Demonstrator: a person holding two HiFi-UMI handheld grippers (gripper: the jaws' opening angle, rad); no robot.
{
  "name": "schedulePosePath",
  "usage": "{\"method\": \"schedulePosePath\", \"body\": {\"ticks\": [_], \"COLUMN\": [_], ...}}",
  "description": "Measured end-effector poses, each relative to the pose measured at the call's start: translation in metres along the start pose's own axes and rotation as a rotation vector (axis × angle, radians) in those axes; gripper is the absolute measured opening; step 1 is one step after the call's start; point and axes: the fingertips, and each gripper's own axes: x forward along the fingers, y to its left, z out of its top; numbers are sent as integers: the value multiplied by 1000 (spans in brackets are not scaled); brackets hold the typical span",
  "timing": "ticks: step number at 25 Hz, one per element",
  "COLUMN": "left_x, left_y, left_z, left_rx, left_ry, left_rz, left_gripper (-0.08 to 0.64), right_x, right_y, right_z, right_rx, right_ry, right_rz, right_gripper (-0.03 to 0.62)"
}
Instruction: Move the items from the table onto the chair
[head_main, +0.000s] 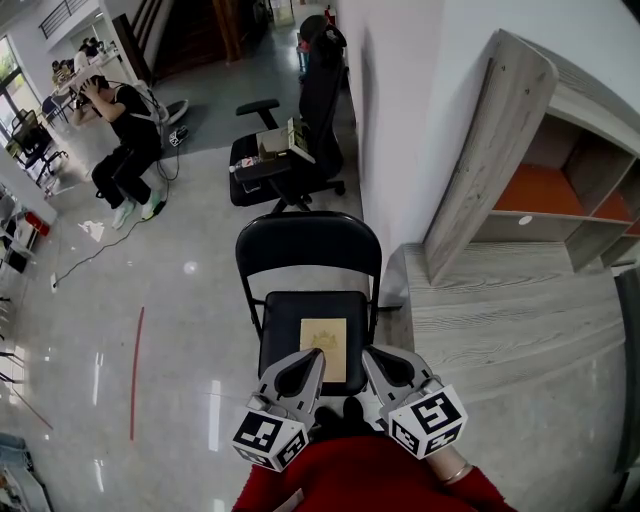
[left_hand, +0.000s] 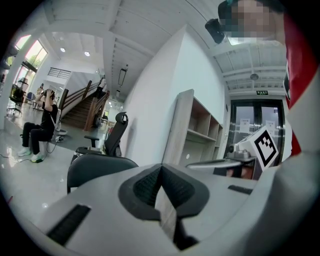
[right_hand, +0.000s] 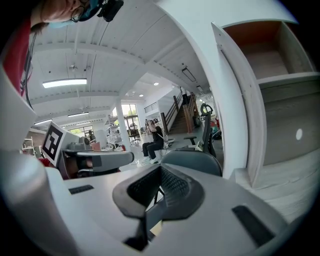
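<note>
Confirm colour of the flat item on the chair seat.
Pale tan flat item on black seat; clearest in head view.

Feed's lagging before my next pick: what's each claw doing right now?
left claw: closed, holding nothing.
right claw: closed, holding nothing.

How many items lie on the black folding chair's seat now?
1: a flat tan rectangular sheet mid-seat on the black folding chair. The seat's near edge is hidden behind the left gripper and right gripper, so more may lie there.
</note>
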Motion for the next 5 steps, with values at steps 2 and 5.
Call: {"method": "schedulePosePath", "body": {"ticks": [2, 5], "left_x": [0, 0], "left_y": [-2, -2], "left_z": [-2, -5], "left_rx": [5, 14], "left_ry": [4, 8], "left_rz": [0, 4], "left_gripper": [9, 9], "right_x": [-1, -2], "right_y": [0, -2], "right_z": [-1, -2], "right_rx": [-1, -2], "right_ry": [2, 1], "right_rz": [-1, -2], "right_gripper": [12, 11]}}
